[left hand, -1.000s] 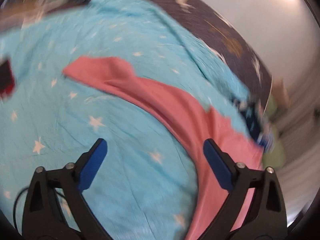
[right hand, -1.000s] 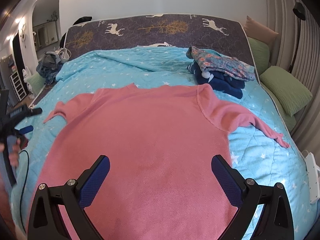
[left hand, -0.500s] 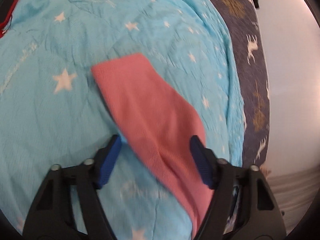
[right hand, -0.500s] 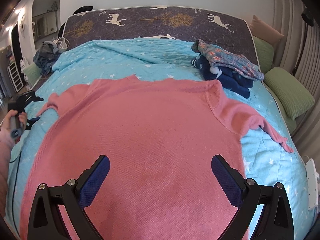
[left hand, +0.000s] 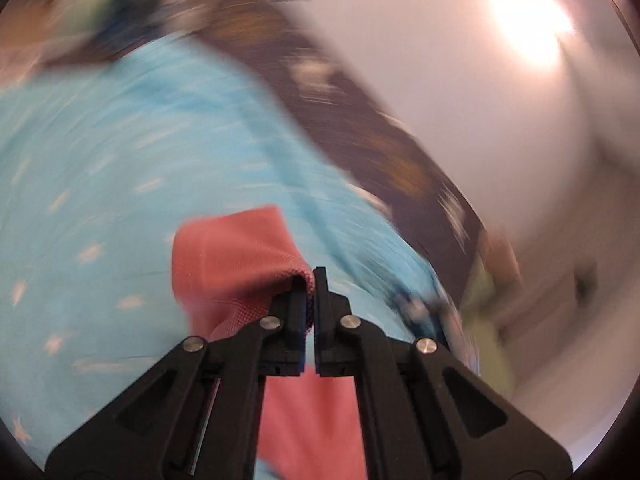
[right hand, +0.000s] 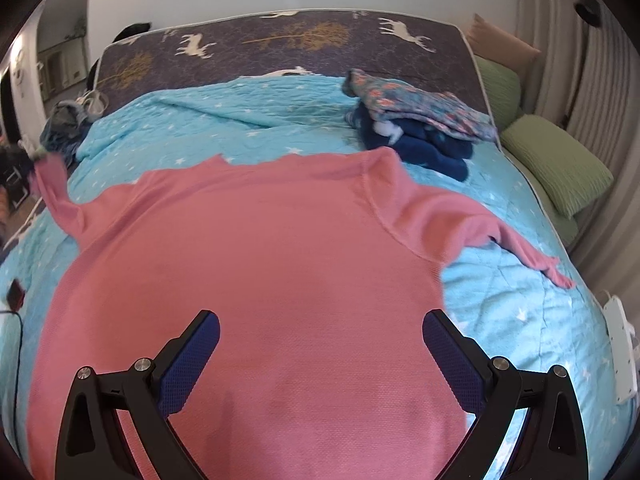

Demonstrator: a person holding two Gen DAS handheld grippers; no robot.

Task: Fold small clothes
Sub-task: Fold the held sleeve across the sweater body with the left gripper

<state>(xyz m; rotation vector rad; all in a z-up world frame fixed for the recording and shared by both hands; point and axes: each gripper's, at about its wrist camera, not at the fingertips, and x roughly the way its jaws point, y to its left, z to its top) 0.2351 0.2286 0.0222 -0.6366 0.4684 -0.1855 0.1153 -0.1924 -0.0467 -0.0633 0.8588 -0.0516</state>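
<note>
A pink long-sleeved sweater (right hand: 256, 264) lies spread flat on the turquoise star-print bedspread (right hand: 280, 120). My left gripper (left hand: 311, 280) is shut on the cuff of the sweater's left sleeve (left hand: 236, 256) and holds it lifted off the bed; that raised sleeve also shows at the far left of the right wrist view (right hand: 54, 192). The left wrist view is motion-blurred. My right gripper (right hand: 320, 332) is open and empty, hovering over the sweater's lower body. The right sleeve (right hand: 516, 236) lies stretched toward the bed's right edge.
A pile of folded clothes (right hand: 416, 128) sits at the back right of the bed. Green pillows (right hand: 556, 164) lie along the right side. A dark deer-print headboard (right hand: 280, 44) stands behind. Loose clothes (right hand: 68, 124) lie at the back left. A white power strip (right hand: 618, 344) lies at the right edge.
My left gripper closed on the left sleeve's cuff and lifted it off the bedspread. My right gripper stayed open and moved slightly forward over the sweater.
</note>
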